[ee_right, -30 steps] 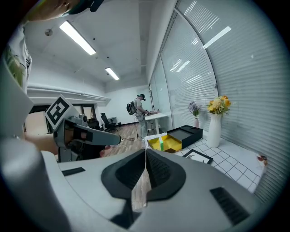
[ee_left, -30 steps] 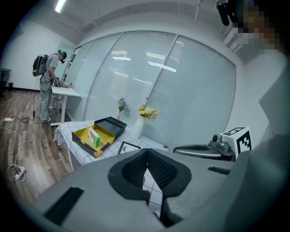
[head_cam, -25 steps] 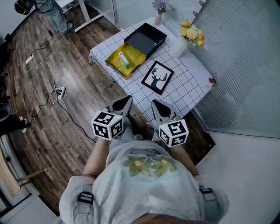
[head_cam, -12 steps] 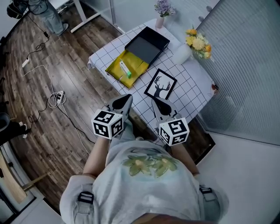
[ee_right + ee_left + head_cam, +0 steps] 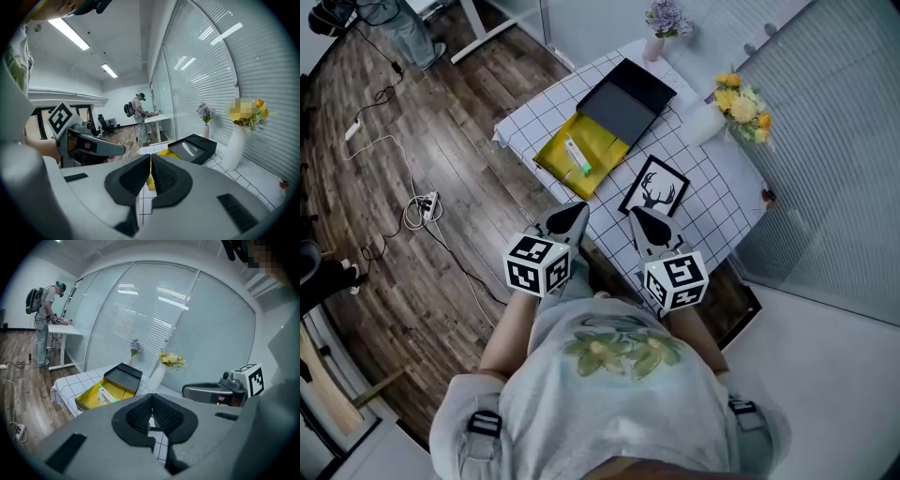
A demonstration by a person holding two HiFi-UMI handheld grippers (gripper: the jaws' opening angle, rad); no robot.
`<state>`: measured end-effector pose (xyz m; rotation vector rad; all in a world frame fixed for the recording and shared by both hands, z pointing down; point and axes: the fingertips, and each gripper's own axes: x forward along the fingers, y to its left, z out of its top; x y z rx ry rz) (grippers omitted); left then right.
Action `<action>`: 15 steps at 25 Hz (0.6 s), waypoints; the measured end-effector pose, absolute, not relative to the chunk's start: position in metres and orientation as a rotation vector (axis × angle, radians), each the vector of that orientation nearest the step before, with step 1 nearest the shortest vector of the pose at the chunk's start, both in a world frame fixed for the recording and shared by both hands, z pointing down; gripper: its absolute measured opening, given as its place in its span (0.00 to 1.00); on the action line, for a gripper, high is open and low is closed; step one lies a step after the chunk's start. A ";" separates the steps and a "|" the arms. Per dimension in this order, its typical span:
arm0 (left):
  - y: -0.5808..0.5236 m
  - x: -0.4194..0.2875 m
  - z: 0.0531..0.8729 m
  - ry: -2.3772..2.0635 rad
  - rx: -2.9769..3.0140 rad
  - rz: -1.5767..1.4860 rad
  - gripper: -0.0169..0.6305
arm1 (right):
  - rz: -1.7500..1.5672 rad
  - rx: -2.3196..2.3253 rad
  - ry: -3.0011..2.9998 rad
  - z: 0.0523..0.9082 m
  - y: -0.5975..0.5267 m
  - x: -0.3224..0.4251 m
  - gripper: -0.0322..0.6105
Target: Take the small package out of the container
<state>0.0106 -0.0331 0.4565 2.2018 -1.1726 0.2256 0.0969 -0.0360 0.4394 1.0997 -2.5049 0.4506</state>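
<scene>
Yellow container (image 5: 549,160) lies open well ahead of left gripper (image 5: 571,214) and right gripper (image 5: 639,219), whose fingers are together, empty. It sits by the checked surface's (image 5: 712,187) left edge, with wood floor (image 5: 441,131) beyond. Small package (image 5: 577,156), white-green, lies inside.

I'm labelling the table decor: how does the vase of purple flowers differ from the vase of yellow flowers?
The purple-flower vase is small and pinkish; the yellow-flower vase is bigger and white. The purple-flower vase stands at the table's far corner beside the black lid; the yellow-flower vase stands by the blinds, nearer the deer picture. Both stand upright on the checked tablecloth.
</scene>
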 end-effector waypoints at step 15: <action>-0.069 -0.021 0.476 -1.151 2.170 0.272 0.04 | 0.464 1.070 -2.500 0.452 -0.079 0.056 0.07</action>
